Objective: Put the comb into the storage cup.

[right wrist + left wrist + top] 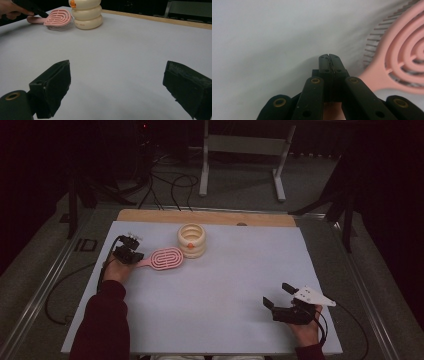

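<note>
I counted one pink oval hairbrush [166, 258], slotted plastic with fine bristles, just left of one cream ribbed ring-stack container [191, 240]. My left gripper [131, 254] was clamped on the brush's handle; my right gripper [278, 296] stood wide, well apart.

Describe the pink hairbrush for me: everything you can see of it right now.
The pink hairbrush looks like plastic: an oval head of concentric looped ribs with open slots, thin bristles beneath, and a short handle pointing left. It lies flat, bristles down, on the table's far left part, right beside the cream ringed container; contact with it is unclear. The left tongs are shut at its handle.
</note>
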